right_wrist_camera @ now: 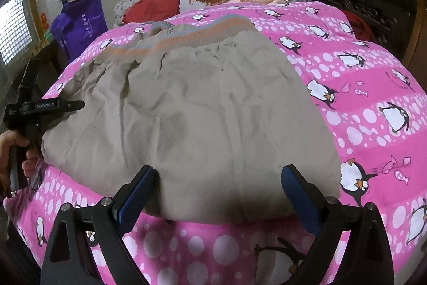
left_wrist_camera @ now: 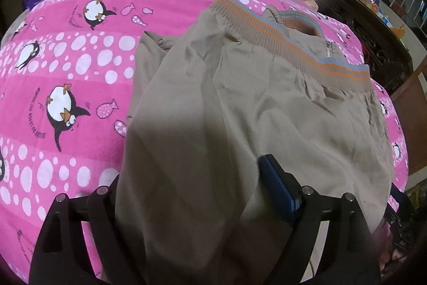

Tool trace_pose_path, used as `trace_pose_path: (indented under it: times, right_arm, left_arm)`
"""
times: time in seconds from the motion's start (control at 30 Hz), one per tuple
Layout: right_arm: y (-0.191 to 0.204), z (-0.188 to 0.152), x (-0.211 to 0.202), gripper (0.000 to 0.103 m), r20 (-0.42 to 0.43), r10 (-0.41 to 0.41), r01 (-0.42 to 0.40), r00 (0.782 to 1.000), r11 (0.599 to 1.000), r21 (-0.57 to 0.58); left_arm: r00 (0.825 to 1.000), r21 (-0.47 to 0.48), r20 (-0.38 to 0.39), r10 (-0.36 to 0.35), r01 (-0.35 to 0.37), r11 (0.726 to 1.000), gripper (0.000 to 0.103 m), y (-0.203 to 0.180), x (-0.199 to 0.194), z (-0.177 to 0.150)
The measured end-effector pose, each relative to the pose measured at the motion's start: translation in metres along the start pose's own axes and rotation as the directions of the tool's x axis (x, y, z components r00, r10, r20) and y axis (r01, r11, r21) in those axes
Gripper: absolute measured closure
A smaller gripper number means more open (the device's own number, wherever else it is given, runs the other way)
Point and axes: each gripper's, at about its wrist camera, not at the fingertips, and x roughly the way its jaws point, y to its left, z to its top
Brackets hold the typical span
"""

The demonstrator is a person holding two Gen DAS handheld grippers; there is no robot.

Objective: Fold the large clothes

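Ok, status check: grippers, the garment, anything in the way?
Both open: left gripper astride cloth, right gripper at near edge. Beige garment folded on pink penguin blanket, striped waistband far side. No obstruction.

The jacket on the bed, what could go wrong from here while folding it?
1. The right claw is open and straddles the near edge of the tan jacket; closing there may pinch the pink penguin blanket along with it.
2. Cloth drapes over the left claw, hiding one finger, so part of the fold may slip out unnoticed.
3. The striped ribbed band lies bunched at the far end, so the fold may come out uneven.
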Motion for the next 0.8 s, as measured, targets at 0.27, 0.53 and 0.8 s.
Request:
trace_pose_path:
  times: [0.27, 0.53, 0.8]
  right_arm:
    - [-0.013, -0.005, -0.014, 0.007, -0.006, 0.052, -0.052, 0.999, 0.996, 0.068]
    - [-0.014, -0.005, -0.022, 0.008, 0.016, 0.088, -0.089, 0.996, 0.993, 0.079]
    - [-0.031, 0.000, -0.056, 0.008, 0.105, 0.102, -0.113, 0.989, 0.988, 0.109]
  left_arm:
    - [0.890, -0.071, -0.108, -0.442, 0.437, 0.897, 0.017, 0.062, 0.002, 0.020]
    - [0.858, -0.032, -0.126, -0.497, 0.498, 0.867, 0.090, 0.054, -0.016, 0.023]
    - [0.833, -0.216, -0.041, -0.552, 0.532, 0.819, 0.096, -0.017, -0.086, 0.051]
